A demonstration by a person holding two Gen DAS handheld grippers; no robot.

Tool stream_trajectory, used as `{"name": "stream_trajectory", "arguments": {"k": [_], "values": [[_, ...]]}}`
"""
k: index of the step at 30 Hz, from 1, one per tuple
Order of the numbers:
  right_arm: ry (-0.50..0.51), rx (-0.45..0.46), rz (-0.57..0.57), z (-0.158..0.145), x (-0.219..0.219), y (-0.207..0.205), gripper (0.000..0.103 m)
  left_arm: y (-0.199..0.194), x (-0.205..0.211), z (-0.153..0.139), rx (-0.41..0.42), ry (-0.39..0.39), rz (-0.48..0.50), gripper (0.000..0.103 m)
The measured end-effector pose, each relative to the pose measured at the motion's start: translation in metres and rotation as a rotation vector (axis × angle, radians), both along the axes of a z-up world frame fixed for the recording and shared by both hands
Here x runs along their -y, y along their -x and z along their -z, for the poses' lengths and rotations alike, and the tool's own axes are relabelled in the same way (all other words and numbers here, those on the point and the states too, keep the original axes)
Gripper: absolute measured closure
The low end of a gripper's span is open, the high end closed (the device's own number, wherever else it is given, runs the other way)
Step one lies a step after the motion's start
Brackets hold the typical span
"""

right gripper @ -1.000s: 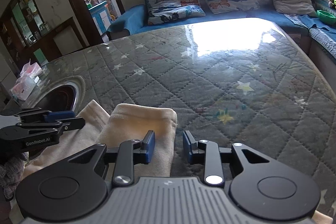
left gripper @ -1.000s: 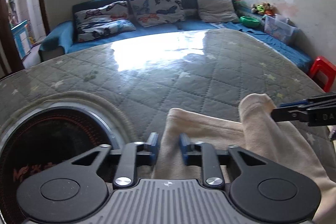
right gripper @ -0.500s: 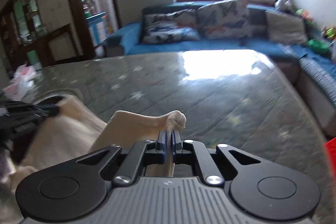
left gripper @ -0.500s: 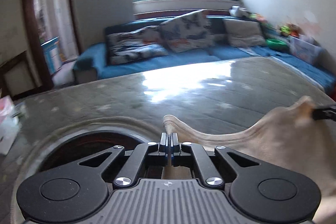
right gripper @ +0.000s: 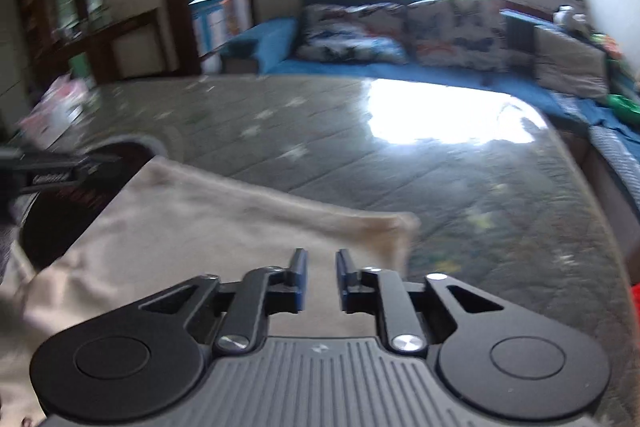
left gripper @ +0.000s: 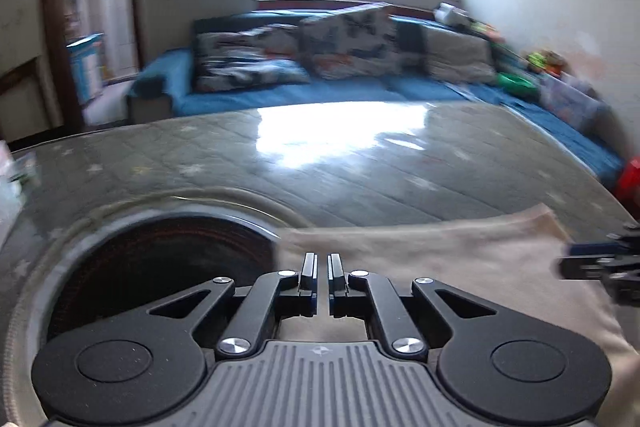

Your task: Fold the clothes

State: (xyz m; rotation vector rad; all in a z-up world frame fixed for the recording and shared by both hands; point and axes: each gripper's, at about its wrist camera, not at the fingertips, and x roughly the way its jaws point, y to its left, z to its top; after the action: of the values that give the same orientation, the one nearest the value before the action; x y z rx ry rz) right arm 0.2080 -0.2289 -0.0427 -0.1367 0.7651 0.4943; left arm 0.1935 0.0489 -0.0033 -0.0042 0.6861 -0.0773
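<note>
While both jaws stand parted | left hand-held gripper (left gripper: 322,263) narrowly apart, right hand-held gripper (right gripper: 319,263) wider, neither holding | cloth (right gripper: 192,219) lies flat on tabletop (right gripper: 460,163) near edge, beside dark hole (left gripper: 160,263) | risk: corner may slip into hole.

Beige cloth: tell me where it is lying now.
The beige cloth lies spread on the quilted table, below both grippers, its left edge beside the round dark recess.
</note>
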Motion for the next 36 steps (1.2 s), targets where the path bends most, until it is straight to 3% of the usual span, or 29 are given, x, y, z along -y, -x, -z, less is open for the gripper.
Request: {"name": "stream_trajectory", "arguments": {"k": [5, 13, 18, 21, 25, 28, 29, 30, 31, 36], "values": [[0.037, -0.018, -0.110, 0.000, -0.018, 0.031, 0.081, 0.010, 0.021, 0.009, -0.043, -0.013, 0.084, 0.097], [0.062, -0.020, -0.325, -0.024, -0.019, 0.119, 0.080, 0.016, 0.034, 0.021, -0.071, -0.056, 0.120, 0.092], [0.071, -0.046, -0.470, -0.032, -0.023, 0.165, 0.068, 0.017, 0.032, 0.023, -0.074, -0.050, 0.108, 0.091], [0.118, -0.024, -0.551, -0.029, -0.035, 0.185, 0.067, 0.016, 0.033, 0.024, -0.074, -0.058, 0.106, 0.090], [0.182, 0.041, -0.577, -0.015, -0.055, 0.192, 0.067, 0.016, 0.034, 0.024, -0.074, -0.063, 0.102, 0.089], [0.192, 0.066, -0.575, -0.008, -0.065, 0.190, 0.068, 0.016, 0.033, 0.024, -0.073, -0.066, 0.098, 0.084], [0.196, 0.069, -0.576, -0.006, -0.067, 0.190, 0.075, 0.016, 0.033, 0.025, -0.072, -0.064, 0.097, 0.083], [0.200, 0.069, -0.577, -0.005, -0.069, 0.188, 0.091, 0.016, 0.032, 0.025, -0.072, -0.063, 0.096, 0.083], [0.200, 0.060, -0.575, -0.004, -0.069, 0.188, 0.096, 0.016, 0.032, 0.025, -0.071, -0.062, 0.097, 0.083], [0.179, 0.021, -0.619, -0.012, -0.062, 0.196, 0.101, 0.016, 0.030, 0.026, -0.067, -0.058, 0.098, 0.082]]}}
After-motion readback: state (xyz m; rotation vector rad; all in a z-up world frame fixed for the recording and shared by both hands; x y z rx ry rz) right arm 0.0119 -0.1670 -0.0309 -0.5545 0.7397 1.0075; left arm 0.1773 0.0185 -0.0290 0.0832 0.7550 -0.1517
